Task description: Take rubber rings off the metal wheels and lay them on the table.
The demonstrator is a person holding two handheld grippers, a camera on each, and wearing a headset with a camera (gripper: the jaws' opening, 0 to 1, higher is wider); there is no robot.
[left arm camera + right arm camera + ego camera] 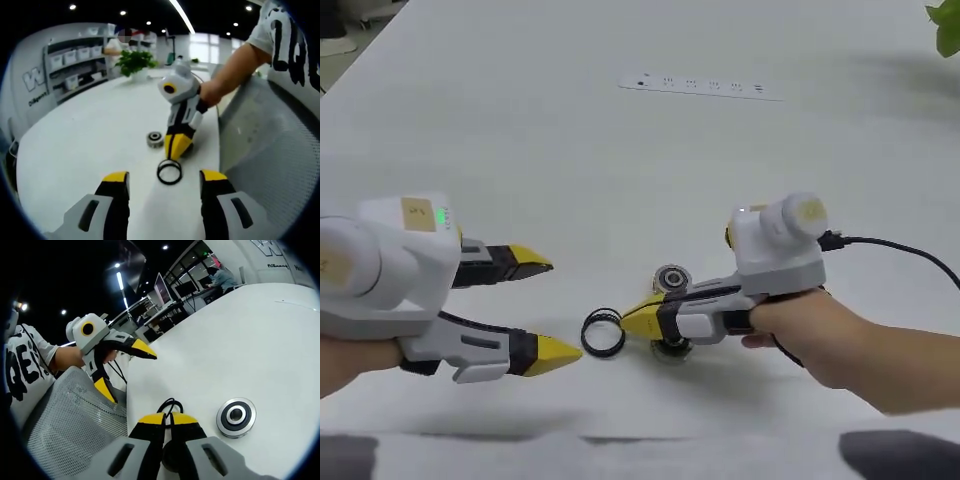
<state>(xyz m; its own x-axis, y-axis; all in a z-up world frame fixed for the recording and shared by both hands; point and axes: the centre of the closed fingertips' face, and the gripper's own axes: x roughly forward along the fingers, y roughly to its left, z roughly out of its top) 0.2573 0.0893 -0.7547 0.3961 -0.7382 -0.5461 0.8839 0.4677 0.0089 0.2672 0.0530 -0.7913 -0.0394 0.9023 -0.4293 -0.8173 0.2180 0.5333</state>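
Right gripper jaws pressed together, pinching rubber ring by the tabletop's near edge. Left gripper spread wide (tips short of ring). Metal wheel just beside.

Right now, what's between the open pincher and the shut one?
A black rubber ring lies on the table between the left gripper and the right gripper, as the head view shows.

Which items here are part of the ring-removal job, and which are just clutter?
Job: rubber ring, metal wheel, left tongs (open), right tongs (shut on the ring).
Lying about: power strip, plant, mesh chair.
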